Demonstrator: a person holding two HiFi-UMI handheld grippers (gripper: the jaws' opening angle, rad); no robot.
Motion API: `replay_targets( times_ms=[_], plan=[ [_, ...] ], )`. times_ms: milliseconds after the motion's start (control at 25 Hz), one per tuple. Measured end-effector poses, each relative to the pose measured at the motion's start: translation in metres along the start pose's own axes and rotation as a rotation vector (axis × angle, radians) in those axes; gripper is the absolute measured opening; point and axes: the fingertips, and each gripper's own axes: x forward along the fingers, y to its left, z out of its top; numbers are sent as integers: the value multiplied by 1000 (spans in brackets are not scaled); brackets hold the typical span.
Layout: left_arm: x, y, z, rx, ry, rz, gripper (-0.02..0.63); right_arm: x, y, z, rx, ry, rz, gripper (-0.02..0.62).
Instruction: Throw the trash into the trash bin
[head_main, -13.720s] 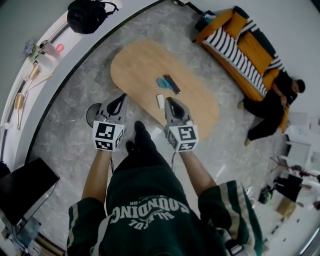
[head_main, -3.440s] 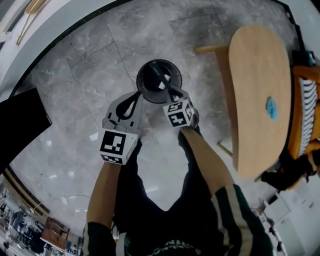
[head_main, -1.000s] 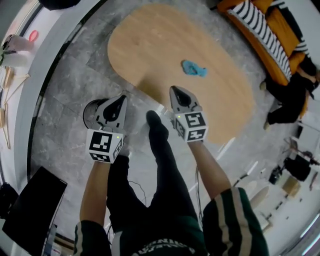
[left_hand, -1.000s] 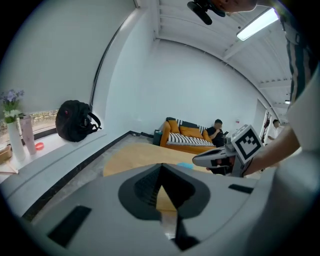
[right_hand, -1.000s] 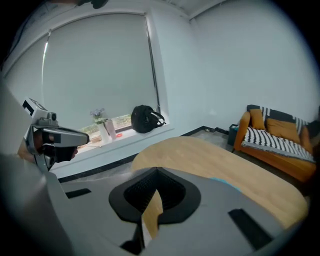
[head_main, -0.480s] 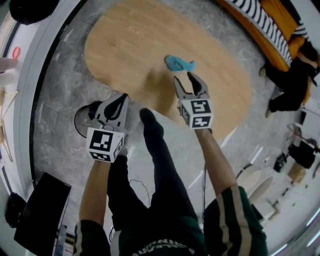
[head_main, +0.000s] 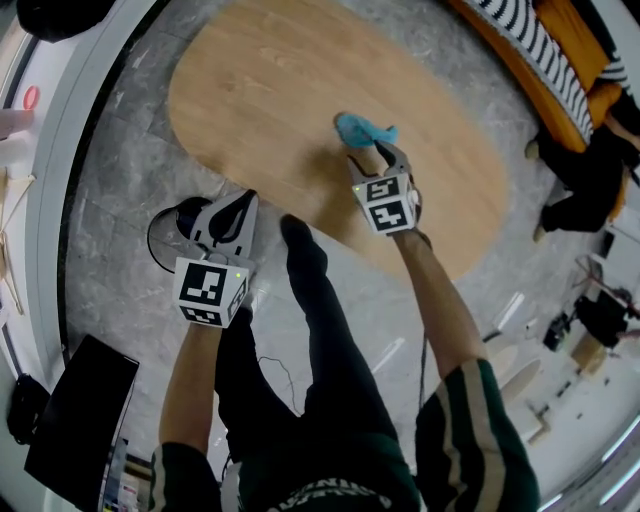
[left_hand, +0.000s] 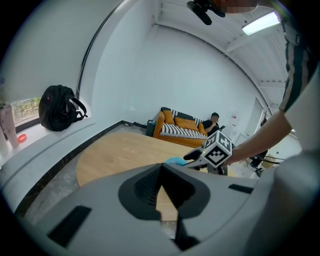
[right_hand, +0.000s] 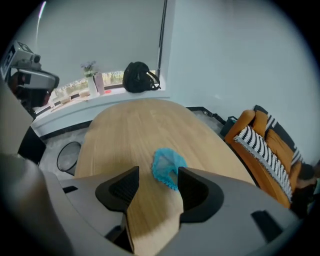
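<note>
A crumpled blue piece of trash (head_main: 362, 130) lies on the oval wooden table (head_main: 260, 90). My right gripper (head_main: 372, 153) reaches down over it, and its jaws have just been opening. In the right gripper view the blue trash (right_hand: 167, 167) sits at the tips of the right gripper (right_hand: 157, 175), partly between them and close to the right finger, not pinched. My left gripper (head_main: 243, 200) hangs shut and empty above the round black trash bin (head_main: 183, 222) on the floor beside the table. The left gripper view shows its jaws (left_hand: 161, 167) meeting.
An orange sofa (head_main: 560, 60) with a striped cushion stands past the table, and a person (head_main: 590, 170) sits on it. A black backpack (right_hand: 140, 77) rests on the window ledge. The bin (right_hand: 67, 156) stands by the table's near left end. My legs are below the grippers.
The right gripper has moved forward and down over the table to the blue trash, and its jaws have gone from shut to open. The left gripper has barely shifted.
</note>
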Motion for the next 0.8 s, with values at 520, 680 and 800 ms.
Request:
replay_targets(
  times_ms=[520, 680, 800],
  plan=[
    [-3, 21, -22, -57, 35, 63, 0, 55, -26, -30, -42, 193, -32, 175],
    [-3, 23, -25, -63, 36, 65, 0, 53, -25, -30, -45, 191, -35, 29],
    [-6, 24, -27, -65, 35, 70, 0, 49, -24, -26, -44, 165, -40, 14]
  ],
)
